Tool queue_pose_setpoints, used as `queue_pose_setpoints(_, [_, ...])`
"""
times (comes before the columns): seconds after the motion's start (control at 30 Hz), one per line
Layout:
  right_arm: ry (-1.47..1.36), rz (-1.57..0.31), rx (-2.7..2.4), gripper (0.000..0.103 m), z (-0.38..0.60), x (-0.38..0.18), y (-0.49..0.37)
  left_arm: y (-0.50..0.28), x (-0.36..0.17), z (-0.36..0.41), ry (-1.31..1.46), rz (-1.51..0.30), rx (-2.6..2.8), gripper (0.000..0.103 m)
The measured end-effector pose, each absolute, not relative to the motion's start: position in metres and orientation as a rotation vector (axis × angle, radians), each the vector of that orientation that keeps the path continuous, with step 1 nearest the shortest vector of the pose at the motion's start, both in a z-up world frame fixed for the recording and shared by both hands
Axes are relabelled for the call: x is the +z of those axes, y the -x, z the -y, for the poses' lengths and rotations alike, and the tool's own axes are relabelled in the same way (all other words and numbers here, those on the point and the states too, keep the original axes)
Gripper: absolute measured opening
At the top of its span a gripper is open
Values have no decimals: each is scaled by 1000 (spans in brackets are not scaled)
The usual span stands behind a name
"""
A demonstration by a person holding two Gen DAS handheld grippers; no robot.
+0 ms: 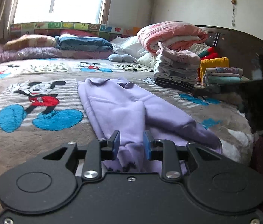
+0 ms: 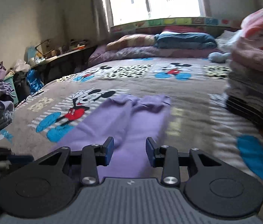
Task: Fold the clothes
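Lying lengthwise away from both cameras, lilac trousers (image 1: 120,104) rest flat on the blanket (image 1: 38,74). Left gripper (image 1: 131,141) jaws bracket bunched fabric; grip unclear. Right gripper (image 2: 130,148) jaws parted above cloth.

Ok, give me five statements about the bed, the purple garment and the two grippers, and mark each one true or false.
1. The lilac trousers lie stretched out on the cartoon-mouse blanket. True.
2. The left gripper has its pads pressed tight on the fabric. False: fabric sits between the pads, but they stand apart from it.
3. A stack of folded clothes sits beyond the trousers, near the dark headboard. True.
4. The right gripper holds a white towel. False: its jaws are open above the lilac fabric, holding nothing.
5. The window is covered by a dark curtain. False: it is bright and uncovered.
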State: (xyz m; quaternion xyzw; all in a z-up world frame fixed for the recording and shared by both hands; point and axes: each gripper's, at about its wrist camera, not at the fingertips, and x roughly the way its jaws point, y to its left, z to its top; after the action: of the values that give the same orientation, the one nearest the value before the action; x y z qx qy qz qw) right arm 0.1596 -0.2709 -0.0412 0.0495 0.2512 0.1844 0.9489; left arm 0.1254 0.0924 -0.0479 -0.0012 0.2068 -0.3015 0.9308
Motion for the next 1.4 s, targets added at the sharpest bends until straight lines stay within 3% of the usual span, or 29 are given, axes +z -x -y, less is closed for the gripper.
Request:
queue_pose_setpoints(0.13, [-8,-476,370,41,279,-56,-113,-103,-44,-99,-63,-388,-589,41])
queue_pose_setpoints(0.37, [290,-435,383,43,258,-93,-45,-63,-53,-98,-369,-348,-541,43])
queue_pose_setpoints(0.67, [606,-438,428,45,225,-121,-13,-46,-105,-58,-865,-307,-558,45])
queue_pose_setpoints(1.0, [700,-337,414,46,203,-141,-26,-78,-121,-38,-869,-197,-505,45])
queue_pose_setpoints(1.17, [704,-299,400,46,197,-141,-31,-83,-119,-32,-825,-184,-497,43])
queue_pose_setpoints(1.27, [689,-298,414,43,196,-141,-32,-85,-119,-30,-794,-200,-506,35])
queue_pose_setpoints(1.4, [623,-335,446,32,202,-137,-36,-84,-115,-29,-749,-235,-503,23])
